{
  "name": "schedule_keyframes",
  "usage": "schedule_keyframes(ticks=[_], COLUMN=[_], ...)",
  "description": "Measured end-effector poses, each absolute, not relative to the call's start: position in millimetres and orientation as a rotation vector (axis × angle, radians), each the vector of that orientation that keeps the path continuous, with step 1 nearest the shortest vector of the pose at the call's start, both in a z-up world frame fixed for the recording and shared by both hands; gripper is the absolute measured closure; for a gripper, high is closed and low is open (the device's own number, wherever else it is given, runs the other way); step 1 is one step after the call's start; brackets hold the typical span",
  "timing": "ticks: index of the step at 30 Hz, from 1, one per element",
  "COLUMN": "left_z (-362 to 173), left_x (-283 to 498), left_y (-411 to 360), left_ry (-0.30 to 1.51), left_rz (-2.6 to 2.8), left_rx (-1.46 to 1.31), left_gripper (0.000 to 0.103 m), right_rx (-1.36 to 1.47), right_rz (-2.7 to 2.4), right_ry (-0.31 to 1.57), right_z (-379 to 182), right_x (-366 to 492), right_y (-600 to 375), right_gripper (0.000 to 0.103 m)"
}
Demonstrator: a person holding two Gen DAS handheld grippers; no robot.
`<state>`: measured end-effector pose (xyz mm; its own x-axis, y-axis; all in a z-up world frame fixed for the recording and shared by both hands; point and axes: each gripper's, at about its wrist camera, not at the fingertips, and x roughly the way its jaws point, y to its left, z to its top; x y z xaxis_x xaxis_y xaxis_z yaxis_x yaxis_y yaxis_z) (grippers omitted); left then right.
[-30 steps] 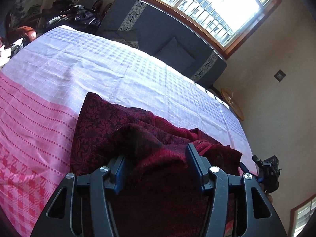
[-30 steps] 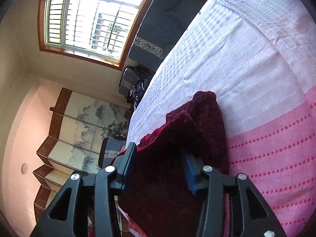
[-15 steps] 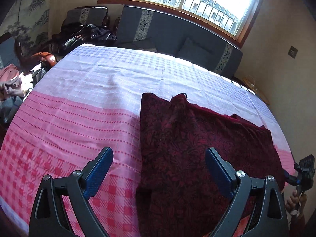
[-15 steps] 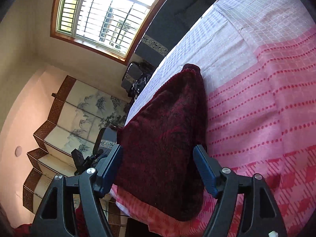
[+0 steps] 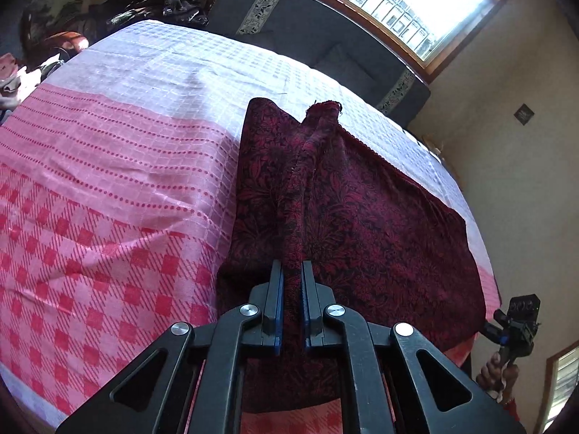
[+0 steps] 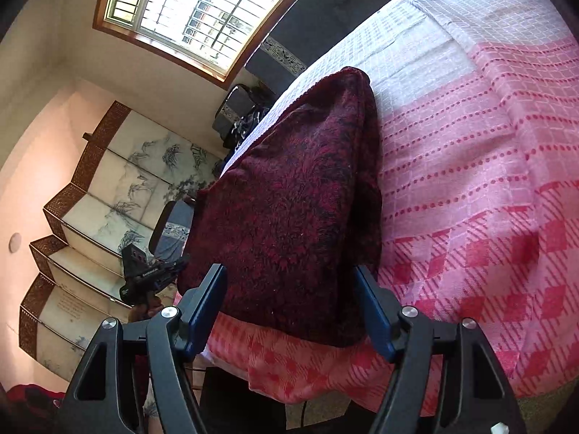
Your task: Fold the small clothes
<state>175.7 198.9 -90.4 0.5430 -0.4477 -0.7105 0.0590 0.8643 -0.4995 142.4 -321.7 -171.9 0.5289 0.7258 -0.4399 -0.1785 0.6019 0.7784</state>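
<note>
A dark red patterned cloth (image 5: pixel 347 224) lies on a table (image 5: pixel 119 166) covered in a pink and white checked spread, near the table's front edge, already doubled into a long rectangle with one raised ridge running up its middle. The left gripper (image 5: pixel 290 300) has its fingers pressed together on that ridge, pinching a fold of the cloth at the near end, so the step in hand looks like the grasp for another fold. The right gripper (image 6: pixel 291 311) sits at the other end of the cloth, at its near corner; its fingers are spread on either side of the fabric and are closing, but they do not yet press on it. In the left view the person's right hand (image 5: pixel 495 372) shows at the far right, beyond the cloth's end. The next move, as I judge it, calls for the right fingers to close on their corner, and then for both grippers to lift together and carry the near edge across, keeping the cloth taut enough that the layers stay aligned.
</note>
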Motion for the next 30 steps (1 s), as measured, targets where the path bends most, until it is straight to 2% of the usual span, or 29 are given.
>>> schedule_keyframes(ticks=[2,4,10,14,15,17,19,22,27,30], left_z=[-87.8,-90.4,-119.3,-114.0,-111.0,-103.5,-90.1,-63.1,-42.6,-49.2], left_x=[163.1,147.2,131.7,130.6,129.5,121.7,112.9,107.0,151.1,192.8], left_y=[197.7,198.0,204.7,211.1,211.5,212.9,215.3,211.6,178.9,148.8], left_ry=[0.964,0.982,1.054,0.978,0.97,0.951,0.895,0.79,0.76,0.817], left_rz=[-0.303,-0.291,-0.28,-0.282,-0.271,-0.226,-0.174,-0.151,-0.346,-0.444], left_rx=[-0.457,-0.455,-0.463,-0.458,-0.442,-0.414,-0.377,-0.322,-0.341,-0.375], left_gripper=[0.095,0.095,0.095,0.094,0.092,0.083,0.071,0.058,0.058,0.058], right_rx=[0.716,0.702,0.684,0.701,0.719,0.731,0.684,0.549,0.455,0.399], right_rz=[0.601,0.583,0.569,0.56,0.563,0.565,0.531,0.459,0.502,0.559], right_ry=[0.886,0.911,0.932,0.919,0.915,0.927,0.915,0.858,0.776,0.789], right_z=[-172.9,-176.9,-184.9,-187.0,-186.1,-184.1,-176.2,-148.0,-107.4,-97.5], right_x=[145.3,142.2,120.1,123.5,125.3,127.9,128.3,135.2,174.1,202.1], right_y=[-315.5,-315.0,-320.1,-325.5,-326.6,-326.6,-326.4,-326.1,-311.2,-285.0], right_gripper=[0.078,0.092,0.092,0.09,0.089,0.071,0.069,0.069,0.069,0.069])
